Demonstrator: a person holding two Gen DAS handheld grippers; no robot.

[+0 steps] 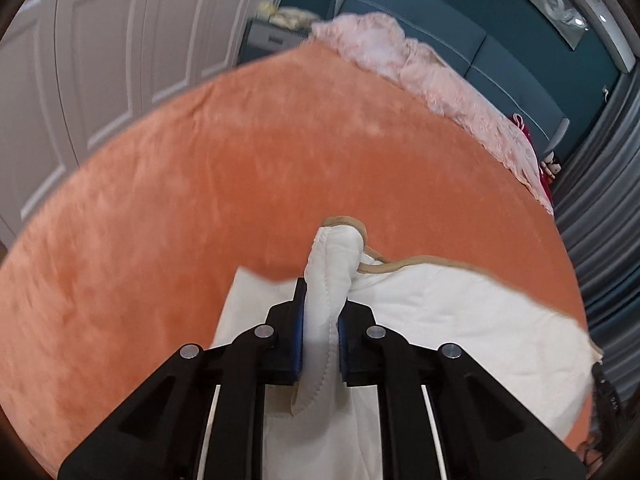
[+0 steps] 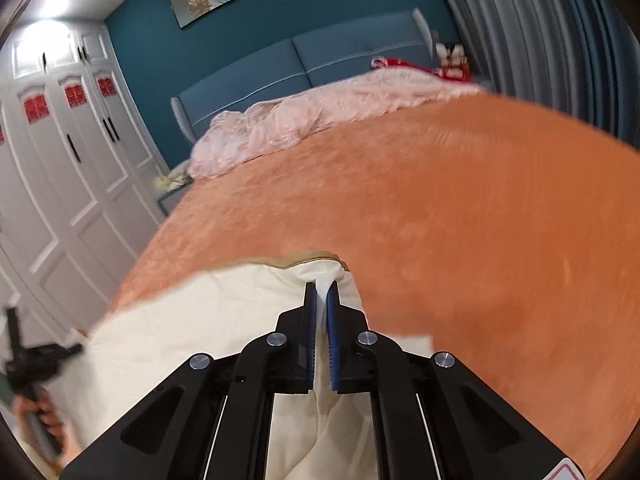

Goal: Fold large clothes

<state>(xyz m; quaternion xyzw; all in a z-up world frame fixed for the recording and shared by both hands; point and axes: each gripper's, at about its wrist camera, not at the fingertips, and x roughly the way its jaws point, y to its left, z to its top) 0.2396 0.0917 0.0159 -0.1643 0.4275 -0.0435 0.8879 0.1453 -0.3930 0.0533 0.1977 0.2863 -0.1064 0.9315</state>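
Corners of the white quilted garment [image 1: 440, 304] are being clamped by the left gripper [image 1: 320, 320] and right gripper [image 2: 321, 312], so its edge is being stretched over the orange bed [image 1: 200, 184] for folding.

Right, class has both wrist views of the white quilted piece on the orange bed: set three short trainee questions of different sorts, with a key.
1. True or false: the left gripper is shut on a bunched fold of the white quilted piece.
2. Multiple choice: what lies heaped at the far end of the orange bed cover? A) a pale pink cover B) a black coat C) a stack of books
3. Fill in: the right gripper pinches the white piece near its ____-trimmed edge.

Key: 1 true; 2 A; 3 tan.
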